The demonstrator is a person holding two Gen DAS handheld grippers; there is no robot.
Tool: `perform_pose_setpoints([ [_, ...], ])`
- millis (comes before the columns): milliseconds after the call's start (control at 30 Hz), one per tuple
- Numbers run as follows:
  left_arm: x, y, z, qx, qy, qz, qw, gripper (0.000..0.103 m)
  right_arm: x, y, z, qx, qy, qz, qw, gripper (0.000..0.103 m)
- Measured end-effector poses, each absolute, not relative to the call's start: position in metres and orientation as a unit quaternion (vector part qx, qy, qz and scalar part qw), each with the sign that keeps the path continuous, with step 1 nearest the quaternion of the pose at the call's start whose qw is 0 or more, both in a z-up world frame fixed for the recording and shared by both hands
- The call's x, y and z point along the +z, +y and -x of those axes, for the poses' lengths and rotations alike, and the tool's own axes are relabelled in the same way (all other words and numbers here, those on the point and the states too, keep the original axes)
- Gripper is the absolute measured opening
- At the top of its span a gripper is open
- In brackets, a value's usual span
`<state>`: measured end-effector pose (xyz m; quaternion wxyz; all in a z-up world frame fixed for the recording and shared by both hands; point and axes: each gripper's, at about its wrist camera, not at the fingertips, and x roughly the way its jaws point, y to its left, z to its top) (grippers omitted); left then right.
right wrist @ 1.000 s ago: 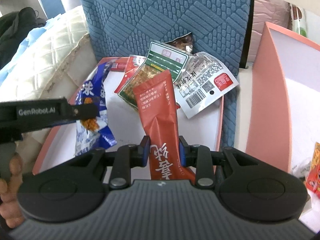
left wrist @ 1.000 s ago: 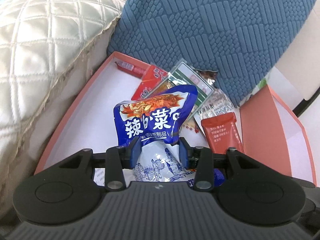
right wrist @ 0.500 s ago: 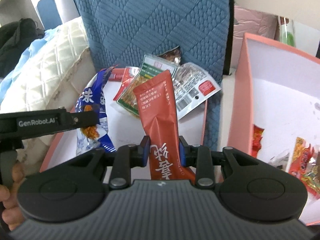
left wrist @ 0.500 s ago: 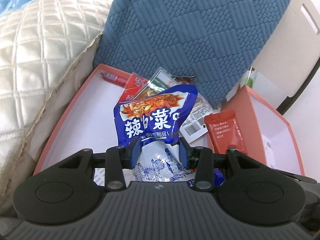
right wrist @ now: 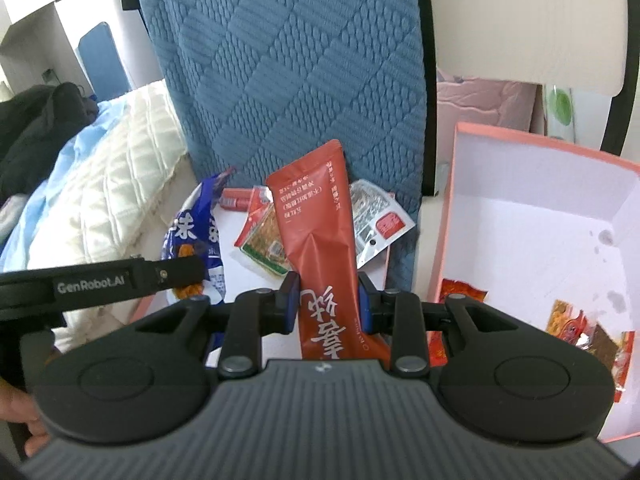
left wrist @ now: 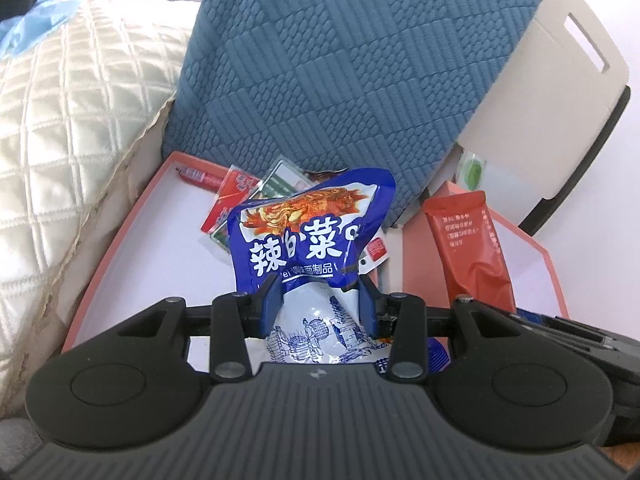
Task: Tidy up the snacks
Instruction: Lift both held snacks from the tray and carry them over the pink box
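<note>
My left gripper is shut on a blue and white snack bag and holds it upright above a shallow pink tray. My right gripper is shut on a long red sachet, held upright; the sachet also shows in the left wrist view. The left gripper and the blue bag show at the left of the right wrist view. Several packets lie at the tray's far end. A deep pink box stands at the right with a few red snack packets inside.
A blue quilted cushion leans behind the tray. A cream quilted pillow lies at the left. A white panel with a black edge stands behind the box. Dark clothing lies far left.
Both grippers have lifted and shifted right with their packets. The deep pink box has come further into the right wrist view, and the tray looks farther below.
</note>
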<state>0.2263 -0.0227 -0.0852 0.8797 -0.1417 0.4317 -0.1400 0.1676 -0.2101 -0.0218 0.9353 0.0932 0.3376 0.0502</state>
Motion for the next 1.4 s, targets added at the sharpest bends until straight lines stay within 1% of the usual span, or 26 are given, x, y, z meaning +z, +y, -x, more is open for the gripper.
perform_pose_setpoints([
  [367, -0.033, -0.05, -0.219, -0.153, 0.403, 0.13, 0.893, 0.046, 0.018, -0.235, -0.155, 0.051, 0.306, -0.09, 0.946, 0.033],
  [733, 0.013, -0.094, -0.214, -0.187, 0.381, 0.13, 0.896, 0.046, 0.052, -0.27, -0.135, 0.034, 0.28, -0.092, 0.955, 0.033],
  [1100, 0.026, -0.156, -0.213, -0.215, 0.382, 0.118, 0.891, 0.046, 0.058, -0.316, -0.12, 0.01, 0.276, -0.104, 0.955, 0.033],
  [1400, 0.002, -0.218, -0.219, -0.235, 0.41, 0.105, 0.875, 0.046, 0.035, -0.363, -0.12, -0.014, 0.297, -0.115, 0.948, 0.033],
])
